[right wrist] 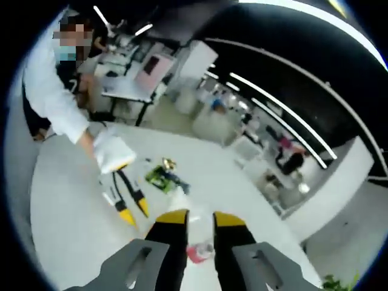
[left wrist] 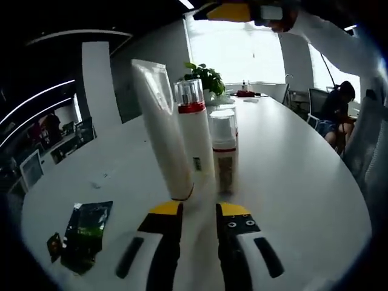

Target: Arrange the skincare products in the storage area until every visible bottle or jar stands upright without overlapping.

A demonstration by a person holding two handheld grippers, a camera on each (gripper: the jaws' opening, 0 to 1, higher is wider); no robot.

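Three products stand upright and close together on the white table [left wrist: 291,176]. They are a tall white tube [left wrist: 162,130], a white bottle with a clear cap and red band [left wrist: 194,121], and a shorter clear-capped bottle [left wrist: 224,151]. My left gripper [left wrist: 200,211] is open just in front of them with nothing between its jaws. My right gripper [right wrist: 200,218] hangs open high above them, and the red-banded cap [right wrist: 200,251] shows far below between its jaws. In the right gripper view a gloved hand [right wrist: 109,151] holds the left gripper [right wrist: 135,213].
A green sachet [left wrist: 85,233] lies flat on the table left of my left gripper, seen too as the sachet [right wrist: 160,176]. A potted plant [left wrist: 206,76] stands behind the products. A person [left wrist: 336,106] sits at the table's right side. Open tabletop extends to the right.
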